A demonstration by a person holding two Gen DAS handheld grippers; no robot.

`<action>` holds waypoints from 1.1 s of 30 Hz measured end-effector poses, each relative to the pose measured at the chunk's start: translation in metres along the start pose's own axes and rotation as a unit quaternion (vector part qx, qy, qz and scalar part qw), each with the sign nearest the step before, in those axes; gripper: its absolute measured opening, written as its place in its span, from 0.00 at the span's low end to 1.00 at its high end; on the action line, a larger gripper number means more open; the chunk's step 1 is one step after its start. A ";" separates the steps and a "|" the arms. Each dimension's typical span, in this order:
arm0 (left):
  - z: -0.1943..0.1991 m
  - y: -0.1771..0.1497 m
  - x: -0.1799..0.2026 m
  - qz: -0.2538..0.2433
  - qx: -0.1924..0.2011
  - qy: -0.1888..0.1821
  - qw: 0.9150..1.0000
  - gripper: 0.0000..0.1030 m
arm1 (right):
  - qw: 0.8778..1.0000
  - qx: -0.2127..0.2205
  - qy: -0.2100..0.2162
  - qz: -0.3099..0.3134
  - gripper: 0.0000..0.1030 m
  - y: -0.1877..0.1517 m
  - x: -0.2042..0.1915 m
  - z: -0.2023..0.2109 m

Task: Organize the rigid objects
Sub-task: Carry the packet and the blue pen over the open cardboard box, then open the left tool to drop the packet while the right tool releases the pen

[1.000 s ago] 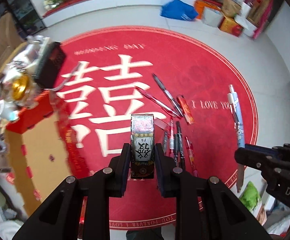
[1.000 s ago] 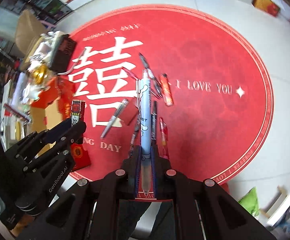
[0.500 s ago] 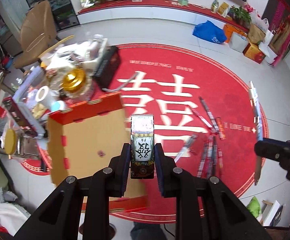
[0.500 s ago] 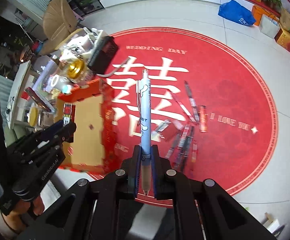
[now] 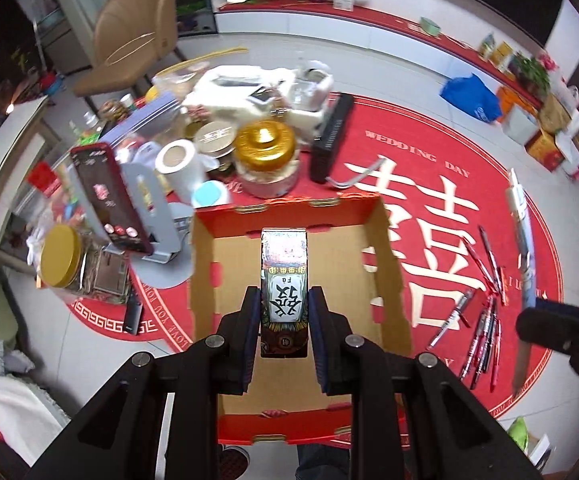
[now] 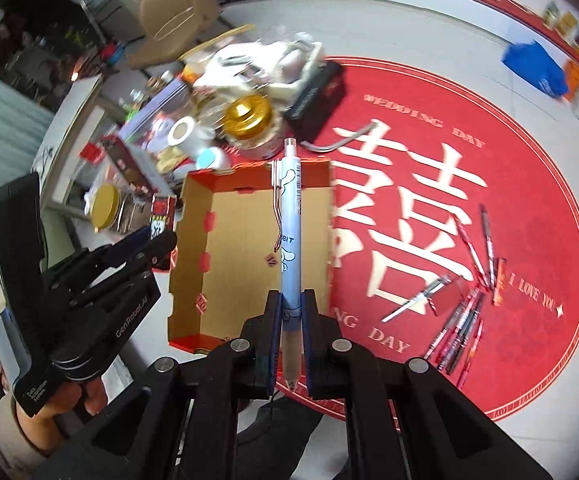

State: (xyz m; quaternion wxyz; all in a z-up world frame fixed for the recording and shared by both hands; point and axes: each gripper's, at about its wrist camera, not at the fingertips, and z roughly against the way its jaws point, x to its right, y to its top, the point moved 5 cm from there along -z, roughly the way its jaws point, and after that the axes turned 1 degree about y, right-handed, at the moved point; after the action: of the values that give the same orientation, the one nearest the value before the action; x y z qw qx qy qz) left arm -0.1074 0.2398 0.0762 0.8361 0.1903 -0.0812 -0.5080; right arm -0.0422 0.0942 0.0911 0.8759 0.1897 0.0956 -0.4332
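My left gripper (image 5: pixel 284 300) is shut on a small printed box (image 5: pixel 284 280) with a black character on its white label, held above an open red cardboard tray (image 5: pixel 217 280) with a brown inside. My right gripper (image 6: pixel 291 312) is shut on a light blue pen (image 6: pixel 290 216), held above the same tray (image 6: pixel 193 248). The left gripper (image 6: pixel 157 236) shows in the right wrist view at the tray's left side. Several loose pens (image 5: pixel 485 320) lie on the round red mat (image 5: pixel 469 184) right of the tray; they also show in the right wrist view (image 6: pixel 465 312).
A crowd of household items stands beyond and left of the tray: a gold-lidded jar (image 5: pixel 265 148), a paper roll (image 5: pixel 177 164), a phone on a stand (image 5: pixel 109 196), a black box (image 5: pixel 331 136). A tan chair (image 5: pixel 129 32) stands further back.
Both grippers have moved left from over the pens on the mat to over the open tray, each still holding its object.
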 end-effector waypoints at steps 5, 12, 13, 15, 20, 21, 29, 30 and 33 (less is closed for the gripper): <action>-0.010 -0.003 -0.020 0.020 -0.007 0.000 1.000 0.25 | 0.999 -0.018 -0.005 0.028 0.10 0.007 -0.025 -0.014; -0.036 -0.008 -0.028 0.025 -0.027 -0.006 0.999 0.25 | 0.999 -0.037 -0.007 0.030 0.10 0.013 -0.038 -0.036; -0.041 -0.009 -0.028 0.026 -0.031 -0.007 0.999 0.25 | 0.999 -0.038 -0.005 0.027 0.10 0.013 -0.038 -0.041; -0.052 -0.012 -0.028 0.025 -0.039 -0.003 0.999 0.25 | 0.999 -0.042 0.000 0.018 0.10 0.014 -0.037 -0.052; -0.081 -0.014 -0.028 0.030 -0.051 0.005 0.998 0.25 | 0.999 -0.045 0.002 0.007 0.10 0.016 -0.030 -0.083; -0.089 -0.015 -0.029 0.033 -0.053 0.008 0.998 0.25 | 0.999 -0.046 0.004 0.003 0.10 0.017 -0.028 -0.091; -0.141 -0.017 -0.024 0.035 -0.057 0.019 0.998 0.25 | 0.999 -0.044 0.009 -0.006 0.10 0.024 -0.003 -0.148; -0.147 -0.017 -0.023 0.033 -0.057 0.021 0.998 0.25 | 0.999 -0.044 0.010 -0.008 0.10 0.024 -0.001 -0.152; -0.160 -0.021 -0.023 0.037 -0.065 0.026 0.997 0.25 | 0.999 -0.042 0.013 -0.014 0.10 0.024 0.005 -0.160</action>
State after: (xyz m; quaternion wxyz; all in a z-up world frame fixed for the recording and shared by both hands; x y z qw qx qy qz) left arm -0.0825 0.2896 -0.0772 0.8669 0.1457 -0.0332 -0.4756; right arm -0.0203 0.1701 -0.0503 0.8757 0.1574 0.1275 -0.4382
